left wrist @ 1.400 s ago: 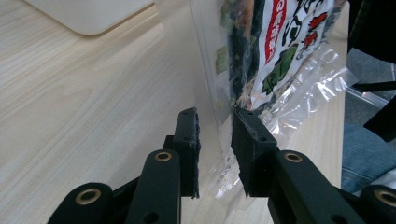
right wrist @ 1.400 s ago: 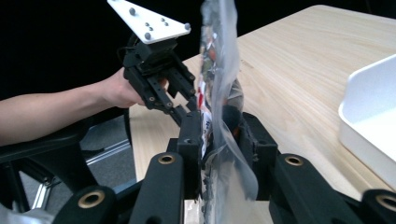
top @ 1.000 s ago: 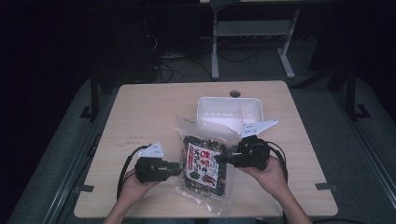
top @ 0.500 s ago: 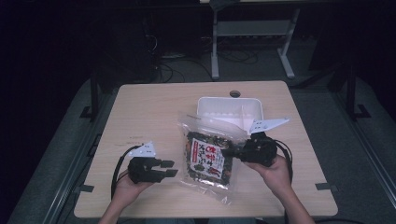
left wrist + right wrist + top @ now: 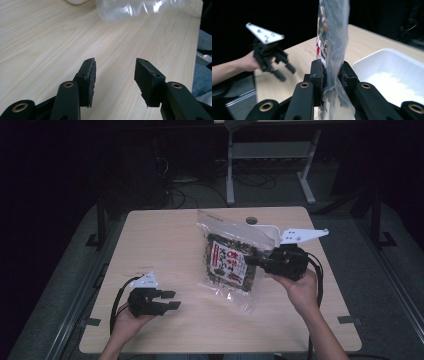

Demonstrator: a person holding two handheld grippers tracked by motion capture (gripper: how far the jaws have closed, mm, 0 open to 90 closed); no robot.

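Clear crinkly plastic makes up the snack bag [image 5: 231,262], which hangs above the worktop [image 5: 165,245] with its edge pinched flat between the jaws of the right gripper [image 5: 250,260]. It looks light and limp — likely slippery too — so a hold on the sealed border should serve better than one on the loose, brittle contents. The left gripper [image 5: 170,300] hovers low at the near left, its jaws spread with nothing between them; they have just been opening. The right gripper view shows how thin the pinched film is, and the white tray [image 5: 392,75] just behind it — in the high view the bag covers most of that tray.
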